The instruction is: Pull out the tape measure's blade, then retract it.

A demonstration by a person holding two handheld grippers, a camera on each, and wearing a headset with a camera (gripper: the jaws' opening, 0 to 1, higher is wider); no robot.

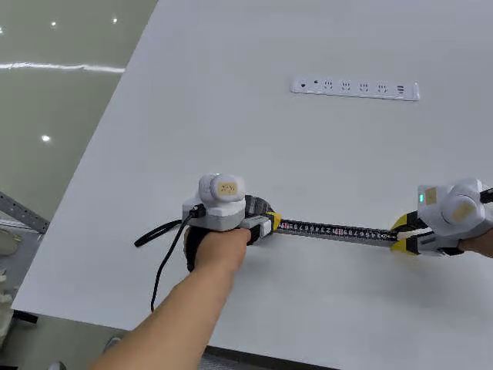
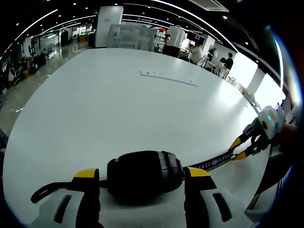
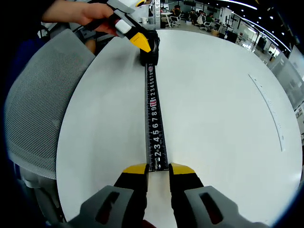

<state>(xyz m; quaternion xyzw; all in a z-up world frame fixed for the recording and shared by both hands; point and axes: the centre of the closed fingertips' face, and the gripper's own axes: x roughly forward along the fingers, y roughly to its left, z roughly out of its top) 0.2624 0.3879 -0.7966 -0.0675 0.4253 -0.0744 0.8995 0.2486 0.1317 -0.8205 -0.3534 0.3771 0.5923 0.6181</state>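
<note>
The tape measure lies near the front edge of the desk (image 1: 231, 116), toward its left side. Its black case (image 1: 260, 206) is clamped in the left gripper (image 1: 262, 223), one yellow-tipped jaw pressing on each side. The blade (image 1: 335, 230) is drawn out and runs to the right, approx. parallel with the front edge, just above the desk top. The right gripper (image 1: 402, 233) is closed on the blade's end, jaws nearly together.

Handling, as I judge it: the case is rigid, fairly light and rounded, so it may turn in the jaws; a hold across its flat sides seems best. The blade is thin sprung steel, stiff along its length but easy to kink. It wants to snap back, so the tip should be let in slowly, w/o releasing at once.

Around: a white power strip (image 1: 354, 87) lies well apart, toward the far edge. The case's black strap (image 2: 45, 191) trails beside the left jaw. A grey mesh chair (image 3: 38, 95) stands off the desk. Nothing lies in the blade's path.
</note>
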